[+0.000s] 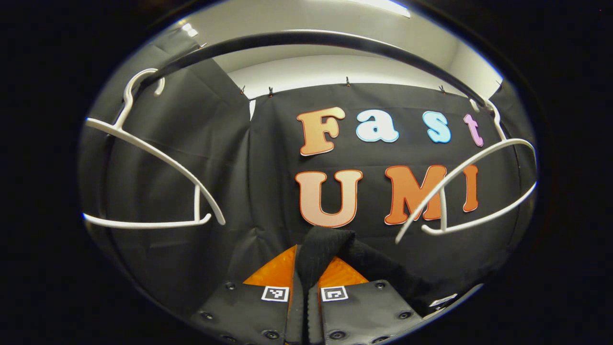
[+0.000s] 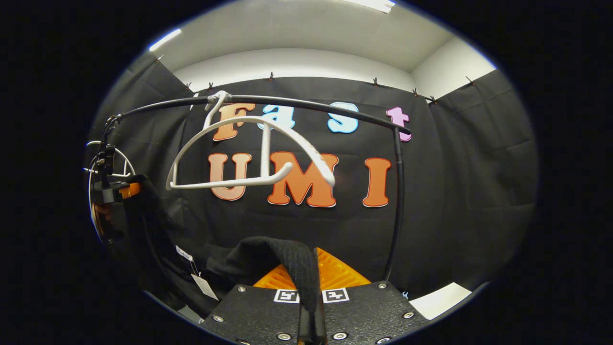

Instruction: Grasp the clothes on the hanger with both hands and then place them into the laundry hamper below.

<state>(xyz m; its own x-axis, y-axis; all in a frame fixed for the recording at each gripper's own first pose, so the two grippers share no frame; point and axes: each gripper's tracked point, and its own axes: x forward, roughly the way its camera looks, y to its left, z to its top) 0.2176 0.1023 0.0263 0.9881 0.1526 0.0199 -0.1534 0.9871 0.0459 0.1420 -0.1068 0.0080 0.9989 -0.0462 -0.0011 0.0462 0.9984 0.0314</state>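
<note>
Left gripper [image 1: 306, 280]: your two fingers are pressed together on a fold of the black garment [image 1: 330, 254], which rises between them and trails off to the right.
Right gripper [image 2: 311, 282]: your fingers are likewise clamped on a black knit fold [image 2: 282, 261], draped over the left finger and running down the slot between them.
Garment position: off the hangers, slung between your two grippers below the rail; a paper tag [image 2: 204, 286] dangles from it in the right gripper view.
Rail [image 1: 306, 40]: a dark bar arching across above you in the left gripper view; its upright post [image 2: 396, 206] stands just right of your right gripper.
Hangers: one bare white hanger [image 1: 153, 187] to the left, another [image 1: 471, 191] to the right, with open room between them straight ahead.
Other gripper: your left one [image 2: 112, 191] sits at the far left edge of the right gripper view.
Hamper: cannot tell where it lies.
</note>
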